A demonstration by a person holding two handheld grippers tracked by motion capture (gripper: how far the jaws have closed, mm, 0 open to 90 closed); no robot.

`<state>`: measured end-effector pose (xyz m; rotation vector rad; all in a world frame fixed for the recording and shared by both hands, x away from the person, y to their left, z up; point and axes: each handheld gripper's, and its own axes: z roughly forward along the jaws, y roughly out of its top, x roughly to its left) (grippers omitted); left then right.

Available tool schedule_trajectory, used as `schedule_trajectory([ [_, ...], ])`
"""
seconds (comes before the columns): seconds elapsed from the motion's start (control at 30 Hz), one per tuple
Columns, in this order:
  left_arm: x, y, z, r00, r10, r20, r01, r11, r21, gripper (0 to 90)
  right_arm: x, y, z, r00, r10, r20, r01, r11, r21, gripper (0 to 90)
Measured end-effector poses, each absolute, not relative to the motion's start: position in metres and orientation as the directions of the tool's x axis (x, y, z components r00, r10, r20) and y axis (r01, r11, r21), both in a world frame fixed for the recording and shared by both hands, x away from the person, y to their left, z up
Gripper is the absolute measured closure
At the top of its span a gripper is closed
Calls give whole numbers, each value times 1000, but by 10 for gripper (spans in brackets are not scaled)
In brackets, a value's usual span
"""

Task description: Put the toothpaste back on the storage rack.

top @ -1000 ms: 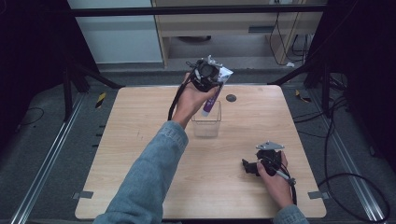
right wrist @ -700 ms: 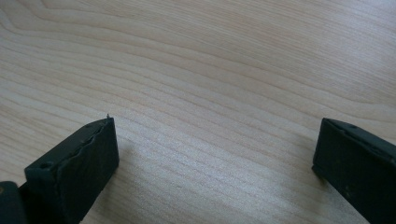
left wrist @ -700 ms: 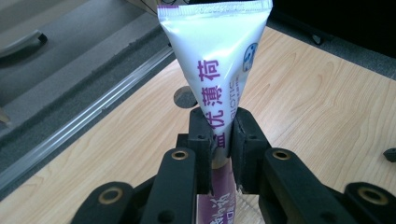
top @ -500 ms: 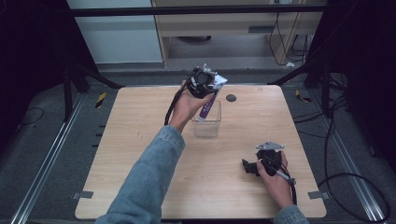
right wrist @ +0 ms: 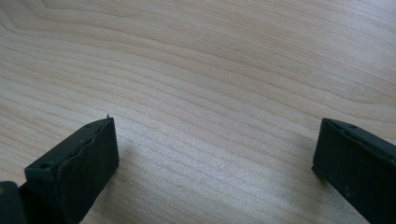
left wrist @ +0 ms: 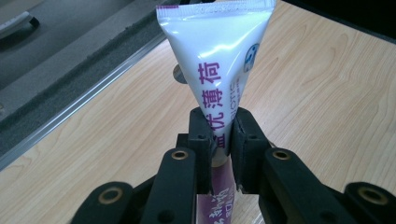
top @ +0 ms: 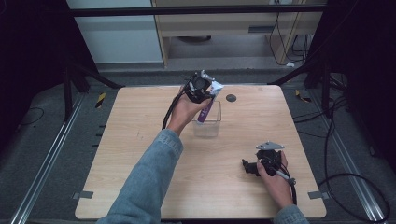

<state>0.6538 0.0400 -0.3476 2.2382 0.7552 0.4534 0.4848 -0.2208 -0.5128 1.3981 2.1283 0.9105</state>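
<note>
The high view looked forward and down from above the near edge, taking in the whole bench point(top: 140, 154). Each tool-mounted view sat close, looking along its own jaws at the same wooden top, the left one also catching the floor at upper left.

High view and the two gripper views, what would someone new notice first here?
The white and purple tube stands out, pinched in the left tongs above the clear box at the far middle of the wooden table. Near the right front edge, the right tongs rest open with nothing between them.
</note>
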Motion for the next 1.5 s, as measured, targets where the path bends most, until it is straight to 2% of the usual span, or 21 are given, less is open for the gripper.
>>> schedule_trajectory([
  [0.47,653,47,-364,764,642,72,411,-569,712,796,485,-221,-513,-396,918,-1,633,274,724,4],
  [1.5,650,44,-367,764,641,69,421,-577,700,796,485,-221,-513,-397,918,-2,632,275,724,4],
])
